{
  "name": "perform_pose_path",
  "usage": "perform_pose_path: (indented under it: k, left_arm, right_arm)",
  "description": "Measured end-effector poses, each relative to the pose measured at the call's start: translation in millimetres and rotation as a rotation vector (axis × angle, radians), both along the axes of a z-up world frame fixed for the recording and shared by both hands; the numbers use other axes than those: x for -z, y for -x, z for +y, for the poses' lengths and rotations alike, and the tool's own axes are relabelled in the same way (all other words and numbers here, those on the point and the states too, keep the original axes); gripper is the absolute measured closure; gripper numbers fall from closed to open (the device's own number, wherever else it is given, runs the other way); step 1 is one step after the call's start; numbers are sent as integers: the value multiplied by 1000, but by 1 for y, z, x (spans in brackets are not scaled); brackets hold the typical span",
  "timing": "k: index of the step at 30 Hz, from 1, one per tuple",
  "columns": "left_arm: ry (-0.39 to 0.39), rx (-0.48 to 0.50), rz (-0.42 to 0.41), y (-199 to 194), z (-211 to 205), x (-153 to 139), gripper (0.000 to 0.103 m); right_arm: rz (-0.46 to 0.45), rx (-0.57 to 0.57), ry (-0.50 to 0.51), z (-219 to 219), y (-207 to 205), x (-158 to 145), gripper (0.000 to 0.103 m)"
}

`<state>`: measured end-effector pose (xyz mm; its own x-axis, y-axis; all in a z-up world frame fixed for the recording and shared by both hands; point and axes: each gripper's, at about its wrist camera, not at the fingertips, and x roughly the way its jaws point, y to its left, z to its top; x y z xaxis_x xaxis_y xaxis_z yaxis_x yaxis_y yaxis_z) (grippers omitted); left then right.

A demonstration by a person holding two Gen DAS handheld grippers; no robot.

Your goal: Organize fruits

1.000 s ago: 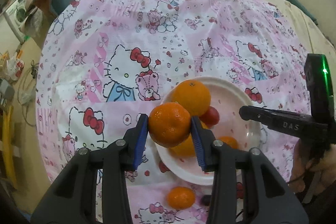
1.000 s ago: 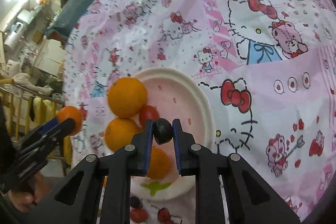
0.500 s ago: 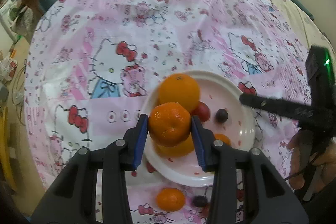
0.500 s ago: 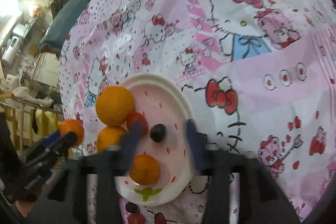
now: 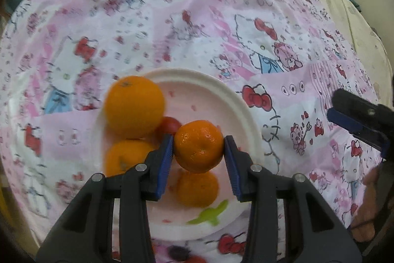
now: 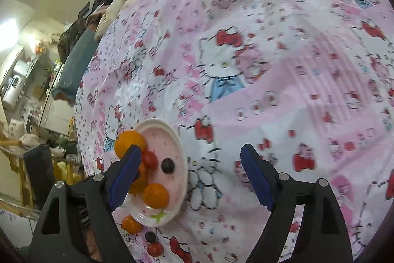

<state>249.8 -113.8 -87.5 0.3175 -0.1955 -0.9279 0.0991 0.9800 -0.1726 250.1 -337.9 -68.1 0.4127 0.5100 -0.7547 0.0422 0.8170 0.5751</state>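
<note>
My left gripper [image 5: 198, 139] is shut on a small mandarin [image 5: 199, 152], held just above the white plate [image 5: 242, 102]. On the plate lie a big orange [image 5: 134, 106], a second orange [image 5: 123, 159], a red cherry tomato [image 5: 171, 125] and another mandarin [image 5: 197, 190]. My right gripper [image 6: 190, 149] hangs over the cloth to the right of the plate [image 6: 181, 152], its jaws opening with nothing between them. A dark grape [image 6: 168, 165] rests on the plate. In the left wrist view the right gripper [image 5: 354, 120] shows at the right edge.
Near the plate's close rim, a mandarin [image 6: 131, 223], a dark grape [image 6: 150, 237] and a red tomato [image 6: 155, 249] lie loose on the pink cartoon-cat tablecloth [image 6: 283, 65]. A hand [image 5: 369, 201] holds the right gripper. Household clutter stands beyond the round table's left edge.
The right gripper let the dark grape go onto the plate, opened wide and drew back to the right. The left gripper carried its mandarin from the plate's left rim to over its middle.
</note>
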Motion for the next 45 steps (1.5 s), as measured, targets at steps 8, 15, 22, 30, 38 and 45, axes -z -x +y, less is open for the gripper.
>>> perform_pose_path:
  k: [8,15,22,30,38,45]
  left_arm:
    - [-28,-42,28,-2,-5,13,64]
    - [-44,-40,29,-3,-4,12,60]
    - [-33,-46,-19,7,-2,-8,21]
    - [-107,-74,-84,26,7,-33,21]
    - [-90,-108,-135,52,29,-60,21]
    - [-93,-130,-158,84,60,-74,21]
  right_arm:
    - [7,27,-26,-22,3,-7,18]
    - [-7,13,-15,-16,3,-16,18]
    - [-29,-11,6,-11,9,-25,18]
    - [-48,-6,17,-12,17,-36,18]
    - [-78,-23,33,-1,34,-52,18]
    - [-84,-65,59,22,54,-55,18]
